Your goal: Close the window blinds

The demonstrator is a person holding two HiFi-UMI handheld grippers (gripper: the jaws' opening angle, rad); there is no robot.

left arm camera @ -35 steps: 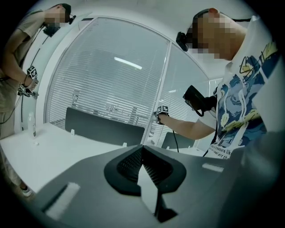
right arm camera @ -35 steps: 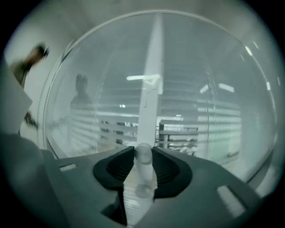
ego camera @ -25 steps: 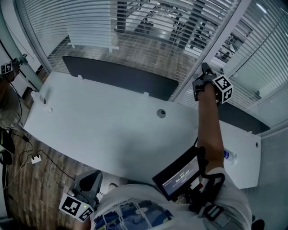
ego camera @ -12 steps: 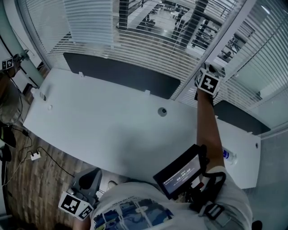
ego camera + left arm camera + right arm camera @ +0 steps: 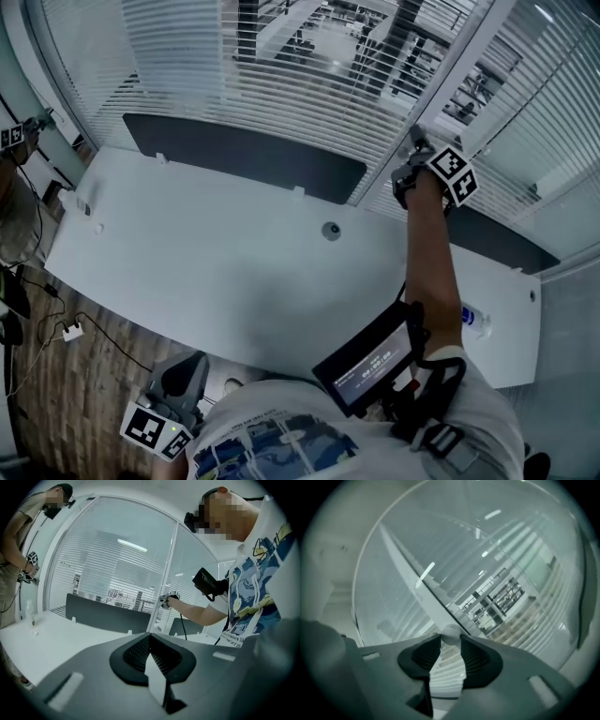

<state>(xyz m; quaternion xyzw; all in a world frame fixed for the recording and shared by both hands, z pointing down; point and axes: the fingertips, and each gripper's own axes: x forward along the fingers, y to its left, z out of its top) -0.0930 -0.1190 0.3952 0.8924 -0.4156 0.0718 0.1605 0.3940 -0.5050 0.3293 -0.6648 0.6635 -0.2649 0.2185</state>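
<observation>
White round knob sits pinched in the right claw, barely open.

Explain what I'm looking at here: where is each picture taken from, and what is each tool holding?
There is no robot: a person carries two hand-held two-jaw tools. The head view looks down from a camera on the person's head. The other two views look along each tool's jaws. The right tool is up at the window frame beside the blinds, with its jaws pinched on a small round knob. The left tool hangs low, jaws together and empty. A bottle is on the white desk.
</observation>
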